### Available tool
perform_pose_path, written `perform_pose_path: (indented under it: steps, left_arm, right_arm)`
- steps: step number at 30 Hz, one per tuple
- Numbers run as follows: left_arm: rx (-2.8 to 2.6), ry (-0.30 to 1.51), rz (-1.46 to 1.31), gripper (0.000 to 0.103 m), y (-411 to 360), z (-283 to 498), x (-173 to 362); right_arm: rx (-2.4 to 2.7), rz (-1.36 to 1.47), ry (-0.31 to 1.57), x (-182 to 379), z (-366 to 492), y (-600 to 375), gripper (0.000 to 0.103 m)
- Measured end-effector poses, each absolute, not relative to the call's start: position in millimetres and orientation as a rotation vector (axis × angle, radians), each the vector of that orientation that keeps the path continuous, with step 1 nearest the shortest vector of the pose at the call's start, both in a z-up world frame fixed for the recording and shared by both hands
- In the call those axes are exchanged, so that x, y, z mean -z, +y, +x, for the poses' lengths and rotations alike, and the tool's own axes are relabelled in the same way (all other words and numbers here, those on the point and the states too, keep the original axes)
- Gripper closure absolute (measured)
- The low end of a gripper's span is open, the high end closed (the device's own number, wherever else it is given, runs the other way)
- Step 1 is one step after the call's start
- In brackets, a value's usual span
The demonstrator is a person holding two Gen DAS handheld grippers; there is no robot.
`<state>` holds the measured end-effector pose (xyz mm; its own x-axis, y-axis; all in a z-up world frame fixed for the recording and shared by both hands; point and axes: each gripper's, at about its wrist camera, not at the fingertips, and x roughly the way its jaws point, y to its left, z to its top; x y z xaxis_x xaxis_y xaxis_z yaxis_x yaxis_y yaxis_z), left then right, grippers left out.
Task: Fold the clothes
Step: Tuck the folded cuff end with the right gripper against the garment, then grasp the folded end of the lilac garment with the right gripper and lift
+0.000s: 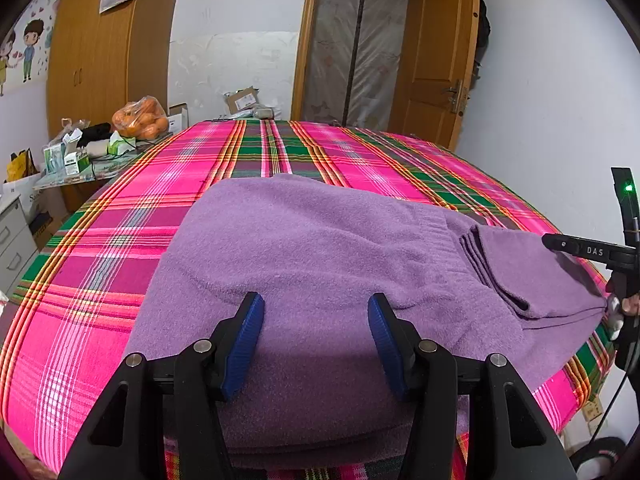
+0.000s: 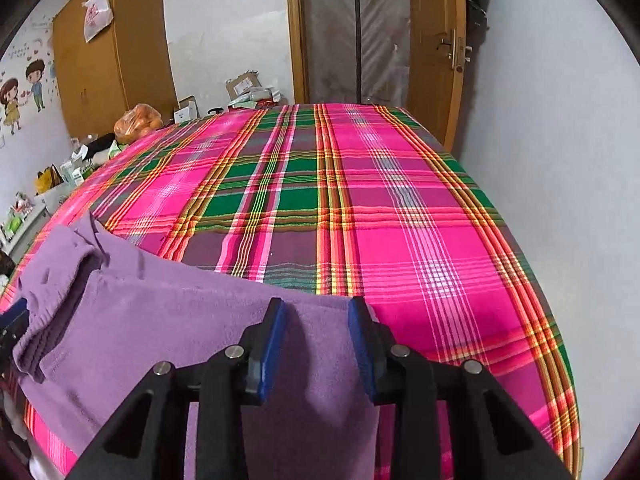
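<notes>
Plaid bed [image 2: 400, 200] — purple sweater [image 1: 320, 248] along near edge.

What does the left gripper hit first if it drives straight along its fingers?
Probably the purple sweater: the left gripper stands open, angled down over it, with nothing between. The plaid bedsheet lies underneath; depth is uncertain.
</notes>
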<state>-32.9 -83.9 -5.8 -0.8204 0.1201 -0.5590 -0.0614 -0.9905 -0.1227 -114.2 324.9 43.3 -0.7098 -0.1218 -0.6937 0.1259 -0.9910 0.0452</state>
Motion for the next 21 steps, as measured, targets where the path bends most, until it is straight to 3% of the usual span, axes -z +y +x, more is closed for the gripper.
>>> perform_pose_path:
  steps: [9, 13, 21]
  left_arm:
    - [-2.921, -0.172, -0.919, 0.046, -81.8, -29.7, 2.7]
    - [-2.927, -0.198, -0.929, 0.046, -84.8, -24.5, -1.0]
    - [-2.934, -0.191, -0.945, 0.046, -83.5, -21.2, -1.2]
  right_arm:
    - [2.769, 1.102, -0.088, -45.4, -110.7, 330.4, 0.065]
    - [2.764, 1.078, -0.147, -49.7, -95.0, 338.0, 0.055]
    - [2.757, 1.116, -0.259, -47.2, -75.7, 367.1, 0.055]
